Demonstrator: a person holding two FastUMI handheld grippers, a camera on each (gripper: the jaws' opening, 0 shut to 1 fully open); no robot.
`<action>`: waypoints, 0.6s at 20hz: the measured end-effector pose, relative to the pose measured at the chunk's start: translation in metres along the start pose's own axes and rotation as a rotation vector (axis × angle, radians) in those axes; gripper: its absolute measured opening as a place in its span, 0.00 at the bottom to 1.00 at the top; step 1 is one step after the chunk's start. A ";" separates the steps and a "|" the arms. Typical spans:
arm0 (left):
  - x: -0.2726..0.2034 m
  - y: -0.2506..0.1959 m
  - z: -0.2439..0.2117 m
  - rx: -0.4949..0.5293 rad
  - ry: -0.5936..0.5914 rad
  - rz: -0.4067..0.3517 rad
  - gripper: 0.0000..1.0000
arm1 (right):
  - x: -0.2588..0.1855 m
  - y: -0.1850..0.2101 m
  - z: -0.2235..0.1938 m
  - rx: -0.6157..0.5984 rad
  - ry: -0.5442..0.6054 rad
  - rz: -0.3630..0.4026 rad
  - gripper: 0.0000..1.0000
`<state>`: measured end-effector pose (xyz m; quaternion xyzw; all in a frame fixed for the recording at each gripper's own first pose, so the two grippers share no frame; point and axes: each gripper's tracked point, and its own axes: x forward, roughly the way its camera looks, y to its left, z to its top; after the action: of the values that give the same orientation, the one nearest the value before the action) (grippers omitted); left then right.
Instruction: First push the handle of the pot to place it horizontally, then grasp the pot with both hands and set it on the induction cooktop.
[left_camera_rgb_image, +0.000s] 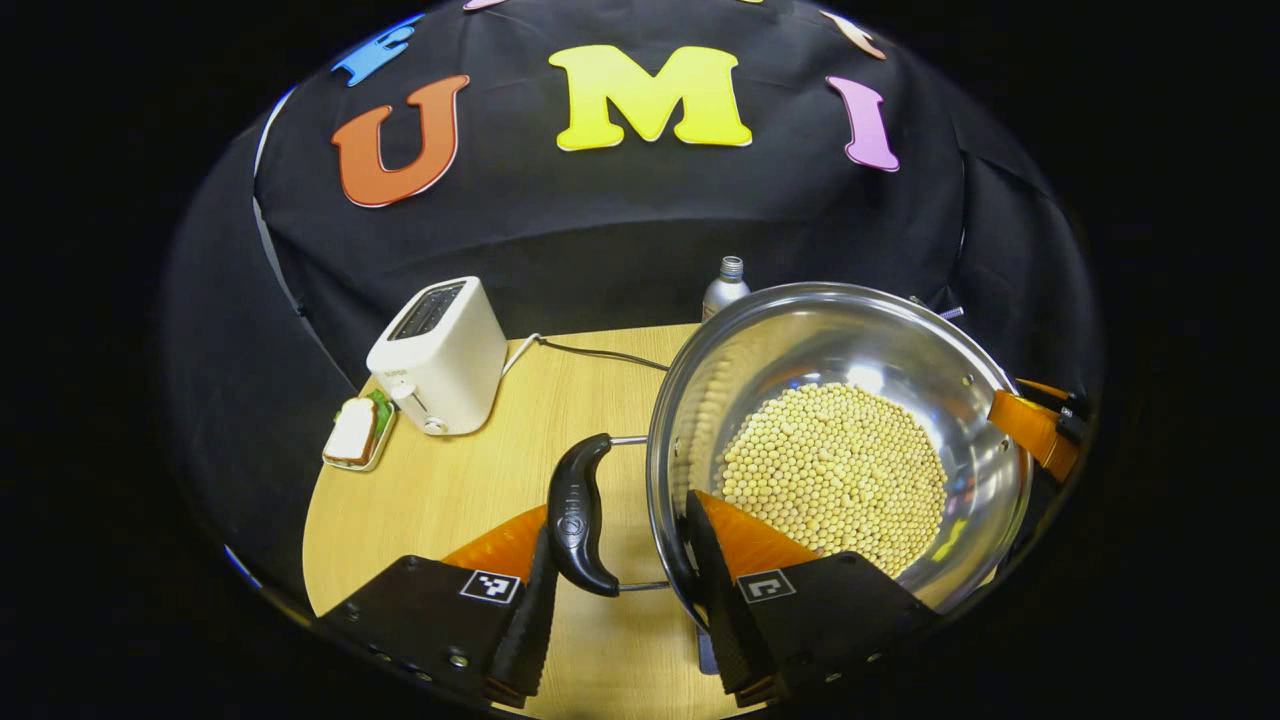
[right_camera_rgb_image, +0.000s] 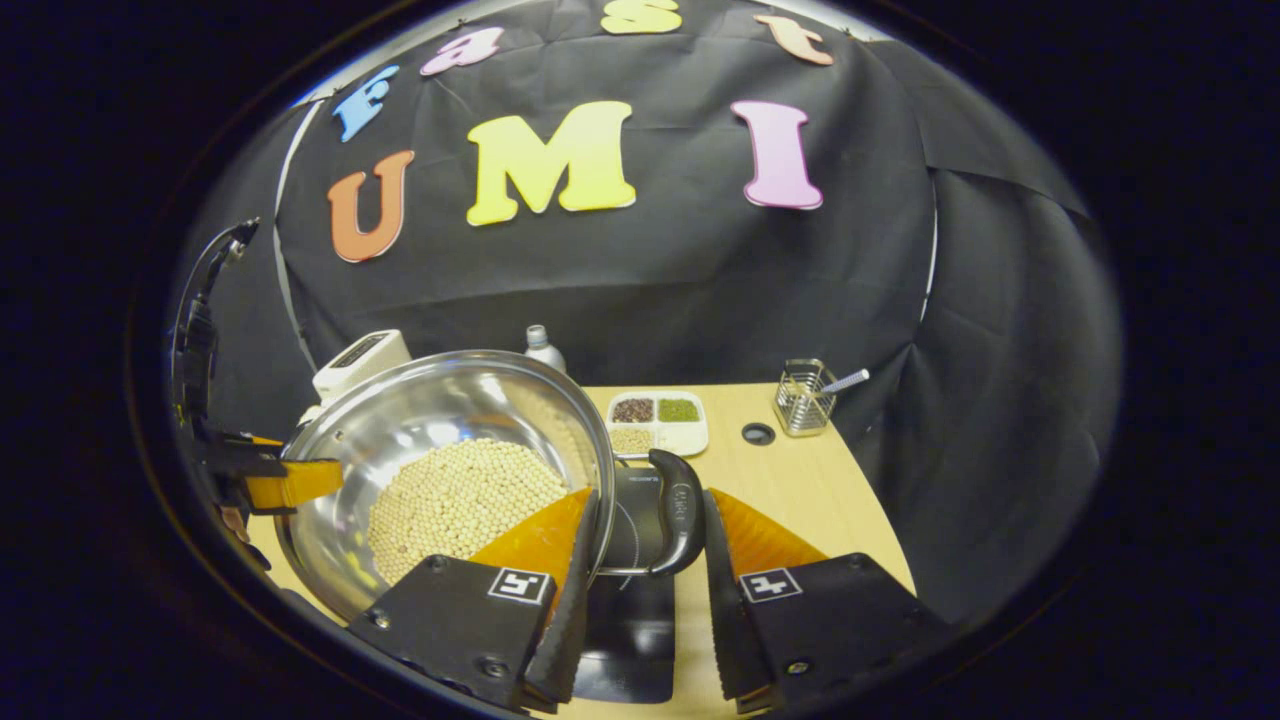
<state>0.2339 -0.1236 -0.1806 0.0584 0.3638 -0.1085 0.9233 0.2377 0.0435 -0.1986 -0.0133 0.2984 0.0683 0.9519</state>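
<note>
With each tool (left_camera_rgb_image: 620, 610) (right_camera_rgb_image: 640, 590) straddling a black side handle (left_camera_rgb_image: 577, 515) (right_camera_rgb_image: 678, 510), fingers apart, your bean-filled round steel pot (left_camera_rgb_image: 800, 340) (right_camera_rgb_image: 420, 400) sits beside the black induction cooktop (right_camera_rgb_image: 630, 620); squeeze unevenly and it tips, spilling beans.

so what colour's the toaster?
White toaster, clearest in the left gripper view.

I can't read any text: the toaster (left_camera_rgb_image: 440, 357) carries a small mark, perhaps a brand, too blurred to make out.
</note>
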 end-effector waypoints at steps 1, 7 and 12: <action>0.005 -0.003 -0.002 0.000 0.004 -0.001 0.64 | 0.004 -0.004 -0.003 0.000 0.003 -0.005 0.53; 0.042 -0.019 -0.011 0.014 0.022 -0.009 0.64 | 0.036 -0.020 -0.022 0.006 0.024 -0.027 0.53; 0.072 -0.032 -0.016 0.029 0.020 -0.010 0.64 | 0.064 -0.034 -0.040 0.027 0.037 -0.040 0.55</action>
<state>0.2668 -0.1630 -0.2420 0.0711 0.3716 -0.1181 0.9181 0.2716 0.0153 -0.2682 -0.0080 0.3166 0.0449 0.9475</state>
